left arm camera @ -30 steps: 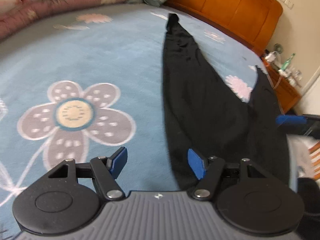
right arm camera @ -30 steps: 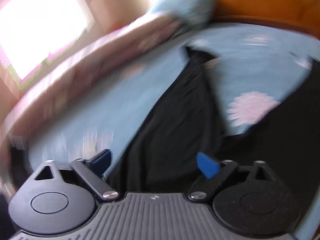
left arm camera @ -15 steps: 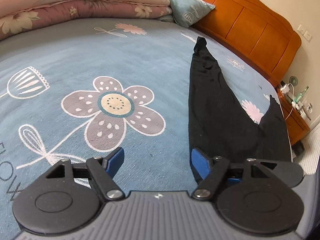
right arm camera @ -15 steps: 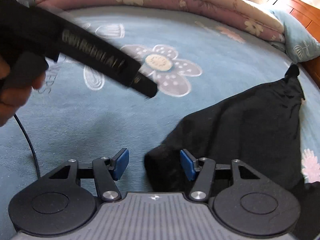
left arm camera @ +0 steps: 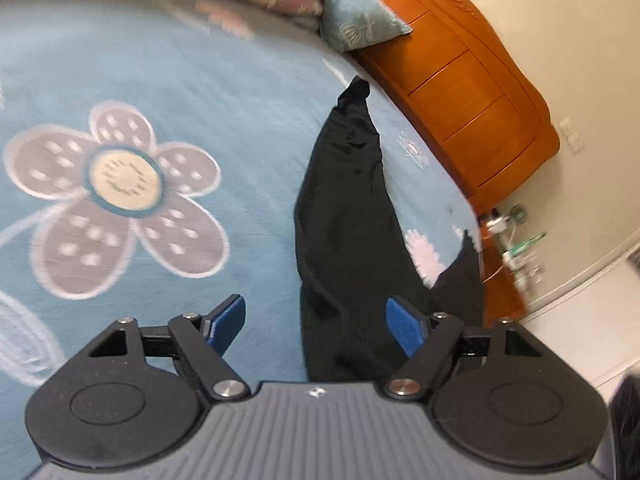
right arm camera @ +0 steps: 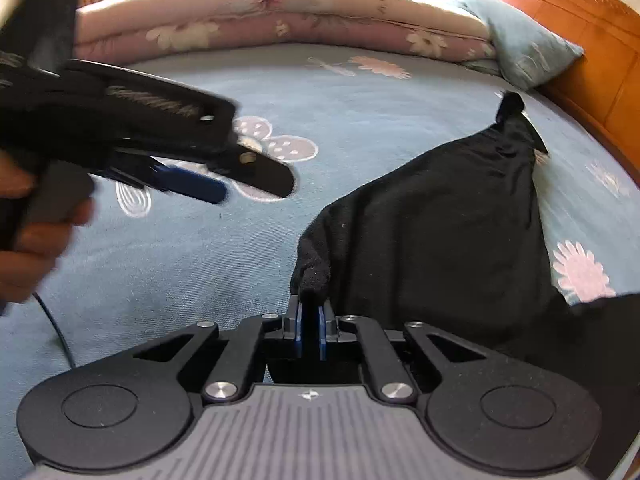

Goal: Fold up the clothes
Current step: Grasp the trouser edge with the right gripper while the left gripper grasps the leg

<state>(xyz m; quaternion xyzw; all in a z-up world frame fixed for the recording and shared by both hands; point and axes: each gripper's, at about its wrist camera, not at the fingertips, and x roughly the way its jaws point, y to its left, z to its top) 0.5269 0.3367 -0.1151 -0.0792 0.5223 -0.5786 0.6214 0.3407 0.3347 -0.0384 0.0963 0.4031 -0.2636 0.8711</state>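
Blue floral bedspread [right arm camera: 360, 100], black garment [right arm camera: 440, 232] spread flat, right gripper [right arm camera: 310, 330] closing, pinching its corner, left gripper [left arm camera: 316, 320] apart, opening.

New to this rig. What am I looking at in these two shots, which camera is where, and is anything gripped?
No robot arm here: a person holds a two-finger gripper in each hand, and each gripper carries a fisheye camera looking along its fingers.

In the left wrist view, the left gripper has its jaws opening; the black garment lies between its blue pads, untouched.

In the right wrist view, the right gripper is closing on a corner of that garment, which is pinched between its pads. The left gripper also appears there, in the person's hand.

The garment lies on a blue flowered bedspread, with a rolled quilt, a pillow and an orange headboard beyond.
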